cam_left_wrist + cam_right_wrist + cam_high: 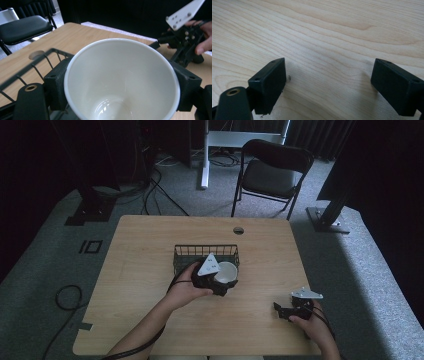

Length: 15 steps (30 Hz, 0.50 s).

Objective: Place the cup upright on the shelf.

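A white cup (227,271) is clamped between the jaws of my left gripper (220,282), just in front of a black wire basket (206,252) at the table's middle. In the left gripper view the cup (120,77) has its mouth turned toward the camera and is empty inside, with a black pad pressed on each side of its wall. The basket's rim (37,65) runs behind it at the left. My right gripper (282,311) rests near the front right edge of the table, jaws open. Between its jaws (329,82) there is nothing but bare wood.
The wooden table (150,270) has a round cable hole (238,230) at its far edge. A black folding chair (270,175) stands beyond the table. Cables lie on the grey floor at the left (67,297). In the left gripper view, the right gripper (185,47) sits farther off.
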Tool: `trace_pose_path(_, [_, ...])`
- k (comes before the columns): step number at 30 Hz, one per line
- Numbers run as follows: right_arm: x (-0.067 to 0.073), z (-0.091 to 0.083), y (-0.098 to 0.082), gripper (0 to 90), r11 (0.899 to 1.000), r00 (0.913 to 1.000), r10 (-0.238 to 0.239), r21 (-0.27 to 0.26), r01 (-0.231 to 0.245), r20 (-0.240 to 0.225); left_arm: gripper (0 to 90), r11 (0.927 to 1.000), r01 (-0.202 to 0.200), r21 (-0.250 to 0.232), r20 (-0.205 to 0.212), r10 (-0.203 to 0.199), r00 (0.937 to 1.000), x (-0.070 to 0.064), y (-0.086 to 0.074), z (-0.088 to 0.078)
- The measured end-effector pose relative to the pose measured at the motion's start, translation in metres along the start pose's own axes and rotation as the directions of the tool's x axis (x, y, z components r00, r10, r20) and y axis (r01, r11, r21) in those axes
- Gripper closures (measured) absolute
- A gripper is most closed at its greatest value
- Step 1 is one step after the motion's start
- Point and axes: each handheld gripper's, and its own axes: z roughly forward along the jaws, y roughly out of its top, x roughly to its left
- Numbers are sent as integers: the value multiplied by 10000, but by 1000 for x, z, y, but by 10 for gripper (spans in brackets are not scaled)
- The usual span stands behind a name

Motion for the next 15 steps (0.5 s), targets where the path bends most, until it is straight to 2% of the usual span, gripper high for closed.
trace_pose_path(1, [0, 0, 0, 124, 10000, 10000, -1, -8, 1, 2, 205, 10000, -64, 12, -72, 64, 10000, 2, 2, -1])
trace_pose_path(4, [0, 0, 0, 124, 10000, 10000, -5, -1, 5, 1, 206, 9999, 69, -97, -171, -71, 9998, 9, 9, -5])
trace_pose_path(9, [0, 0, 0, 124, 10000, 10000, 1, -10, -1, 3, 206, 9988, 202, -436, -662, -231, 9975, 23, 22, -12])
trace_pose_path(15, [0, 0, 0, 124, 10000, 10000, 2, -9, -2, 0, 206, 9968, 505, -626, -1272, -582, 9902, 40, 33, -14])
